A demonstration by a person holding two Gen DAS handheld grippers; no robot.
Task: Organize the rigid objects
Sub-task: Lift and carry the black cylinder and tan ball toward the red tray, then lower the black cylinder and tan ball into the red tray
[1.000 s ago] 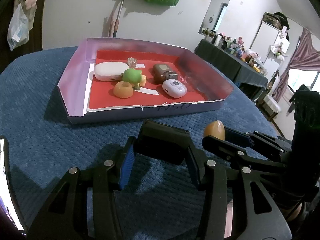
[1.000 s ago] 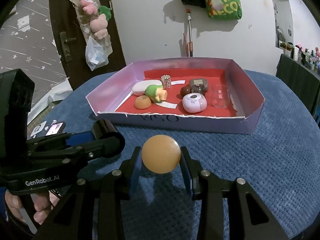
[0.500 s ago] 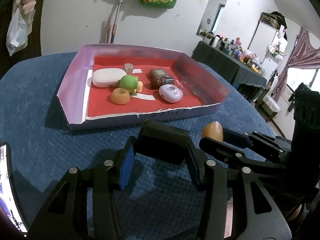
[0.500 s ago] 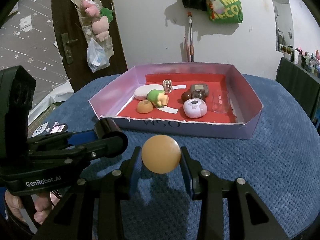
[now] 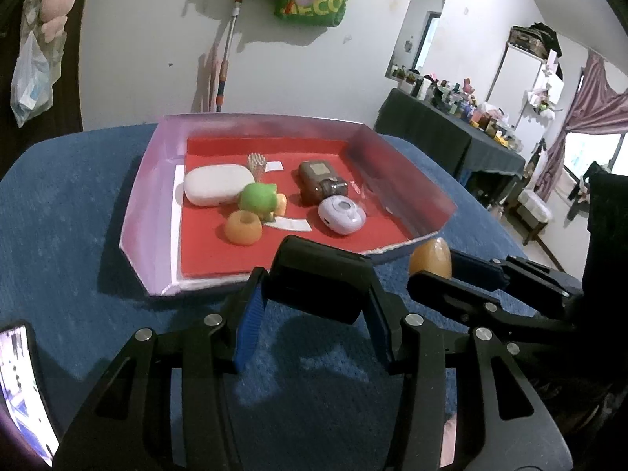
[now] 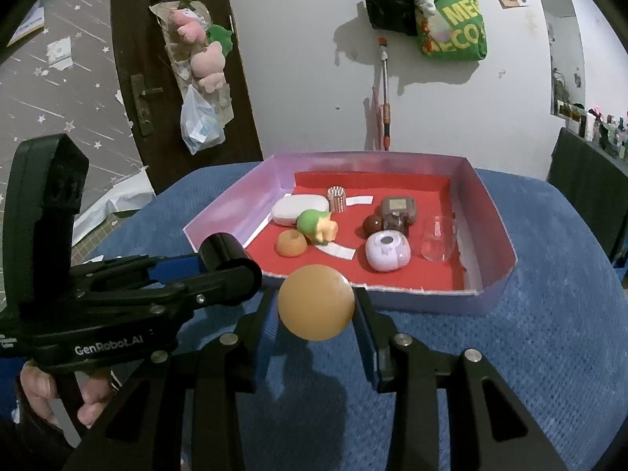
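We've got both loads up and heading for the tray (image 6: pixel 492 286), centre frame in both views, so we judge this the carry-and-drop step. The right hand-held gripper (image 6: pixel 316 308) has its jaws closed in on the orange egg (image 6: pixel 315 302), pinched at the sides, low-centre in the right wrist view, just short of the tray's near wall. The left hand-held gripper (image 5: pixel 314 306) is clamped across a black cylinder (image 5: pixel 320 278), bottom-centre of the left wrist view, its far end overlapping the tray's near edge.

Next move, as we read it: lift each load over the near wall, w/ enough height not to clip the rim, then let go over bare red floor. Free room looks best at the lower left of the tray floor in the left view, in front of the orange ring (image 5: pixel 243 227), and along the front edge.

Looks: egg is smooth, matte orange-tan, rounded, likely to roll once released, so set it low. Cylinder is plain black, glossy end face in the right view.

Already inside: white case (image 5: pixel 218 185), green toy (image 5: pixel 259 199), lilac round gadget (image 5: pixel 341 216), brown device (image 5: pixel 320 182), clear cup (image 6: pixel 437 237) at the tray's right side. Blue textured worktop (image 6: pixel 530 353) underneath.
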